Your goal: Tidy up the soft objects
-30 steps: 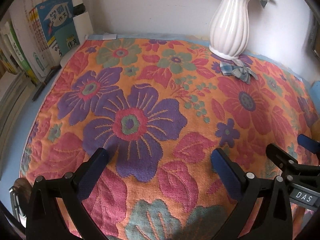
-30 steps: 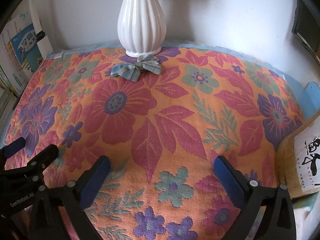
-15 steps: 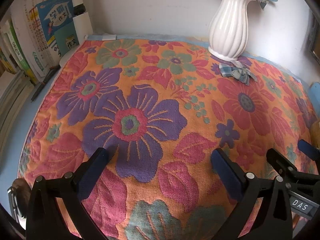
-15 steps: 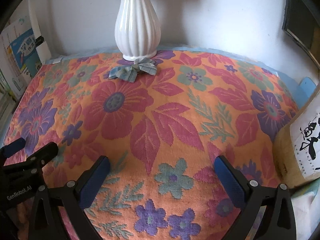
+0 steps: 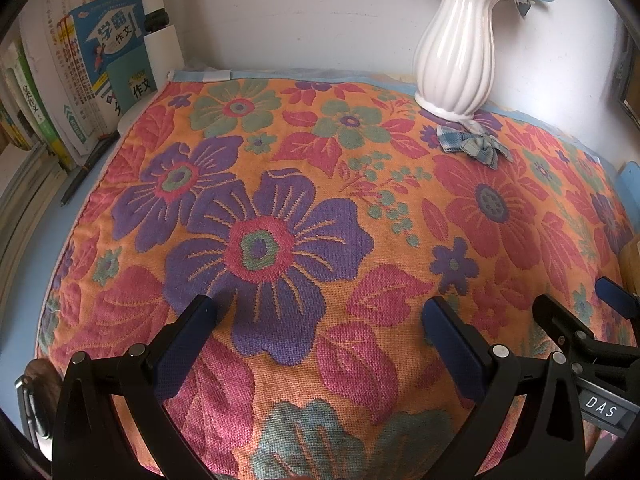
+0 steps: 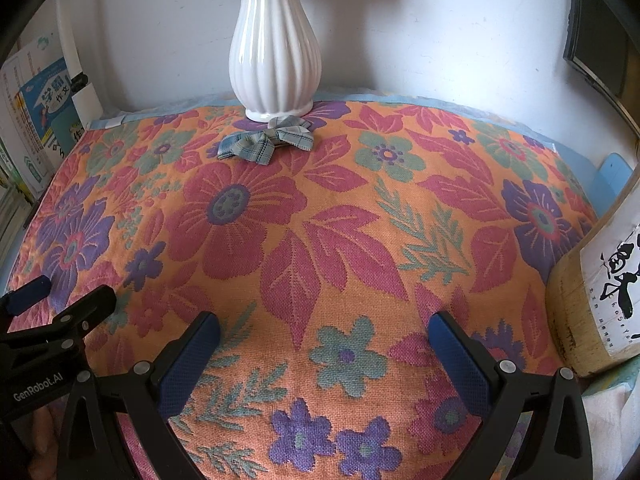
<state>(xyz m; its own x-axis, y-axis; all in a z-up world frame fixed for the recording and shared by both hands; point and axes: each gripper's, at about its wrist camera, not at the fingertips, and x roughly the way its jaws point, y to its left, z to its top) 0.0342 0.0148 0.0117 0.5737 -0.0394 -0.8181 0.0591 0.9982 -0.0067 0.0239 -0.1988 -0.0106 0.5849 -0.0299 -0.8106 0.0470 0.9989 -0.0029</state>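
— Where are you in the job?

— At the start, I judge. My left gripper (image 5: 316, 320) and my right gripper (image 6: 324, 336) both hang over the flowered towel (image 5: 304, 184) with their jaws spread wide and nothing between them. The towel lies flat under both tools, its near edge below my fingers and out of sight.

— And the small thing?

— The plaid bow (image 6: 266, 144) lies far ahead of my right tool, touching the foot of the white vase (image 6: 276, 52). From my left tool it sits ahead and off to the right.

— What comes next?

— Probably a reach forward to pinch the bow without knocking the vase, or a grip on the towel's near edge to fold it. I can't tell which.

— Do the views differ?

— Yes. Only my left camera shows the books (image 5: 80, 80) and a pen (image 5: 80, 178) off to its left. Only my right shows a labelled wooden container (image 6: 596, 300) close on its right.
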